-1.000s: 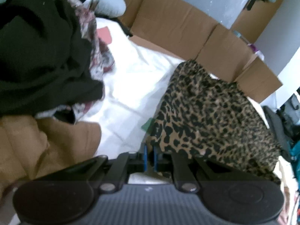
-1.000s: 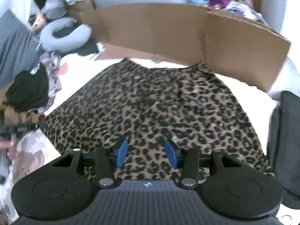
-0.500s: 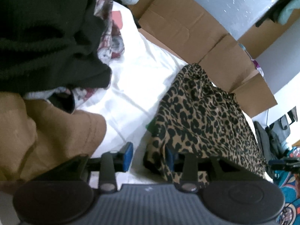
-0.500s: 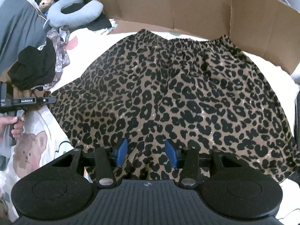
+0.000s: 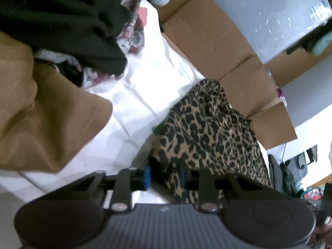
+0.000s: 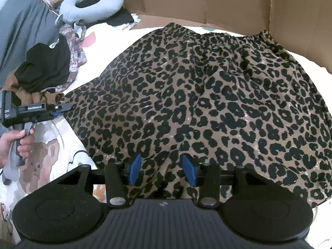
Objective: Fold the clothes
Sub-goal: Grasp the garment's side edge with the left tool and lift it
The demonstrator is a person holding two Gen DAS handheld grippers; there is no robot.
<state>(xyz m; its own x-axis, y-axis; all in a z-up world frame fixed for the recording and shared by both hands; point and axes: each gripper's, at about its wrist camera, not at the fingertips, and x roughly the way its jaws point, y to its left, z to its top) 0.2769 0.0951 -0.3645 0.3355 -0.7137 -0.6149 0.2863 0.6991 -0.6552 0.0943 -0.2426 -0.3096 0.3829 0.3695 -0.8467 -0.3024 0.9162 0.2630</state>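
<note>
Seemingly smooth, leopard-print skirt [image 6: 207, 103] lies spread flat.

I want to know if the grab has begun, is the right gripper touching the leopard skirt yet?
Cannot tell. In the right wrist view the right gripper is open, its blue pads either side of the leopard skirt's hem; no contact or gap shows plainly.

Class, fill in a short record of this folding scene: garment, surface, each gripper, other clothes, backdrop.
Garment: leopard-print skirt, spread flat
Surface: white printed bedsheet
Left gripper: open, at the skirt's left corner
Right gripper: open, over the skirt's near hem
Other clothes: pile of black garment on tan garment
Backdrop: brown cardboard panels
</note>
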